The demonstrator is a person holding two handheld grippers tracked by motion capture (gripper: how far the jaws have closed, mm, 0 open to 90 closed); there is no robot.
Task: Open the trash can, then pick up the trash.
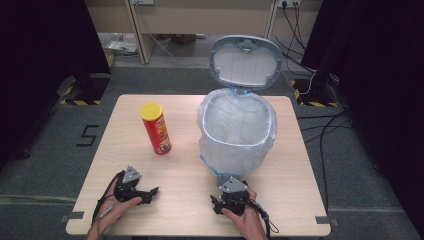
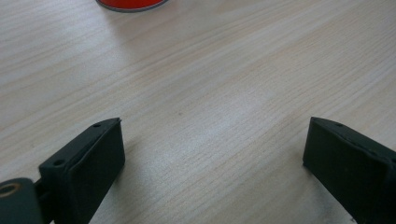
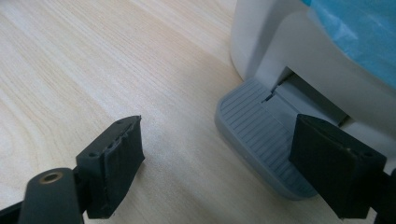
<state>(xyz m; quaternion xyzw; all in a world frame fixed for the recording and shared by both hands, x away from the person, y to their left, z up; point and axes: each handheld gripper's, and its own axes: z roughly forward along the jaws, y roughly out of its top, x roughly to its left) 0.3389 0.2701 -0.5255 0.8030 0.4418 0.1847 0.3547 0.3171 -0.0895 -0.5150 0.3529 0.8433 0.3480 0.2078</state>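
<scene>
A red crisp can [image 1: 156, 128] with a yellow lid stands upright left of centre on the wooden table [image 1: 125, 170]. A white pedal bin [image 1: 237, 131] lined with a clear bag stands at centre right, its grey lid [image 1: 245, 61] raised. My left gripper [image 1: 148, 195] lies open near the front left, a little short of the can, whose red base [image 2: 130, 4] shows at the top of the left gripper view. My right gripper [image 1: 218, 204] rests open just in front of the bin. Its jaws stand by the grey foot pedal [image 3: 264, 128], with the bin's white base [image 3: 280, 42] behind.
Black curtains hang at both sides. Stand feet with yellow-black tape sit on the grey carpet at the back left [image 1: 80, 92] and back right [image 1: 312, 92]. Cables [image 1: 320, 125] trail across the floor on the right. Bare table stretches between the two grippers.
</scene>
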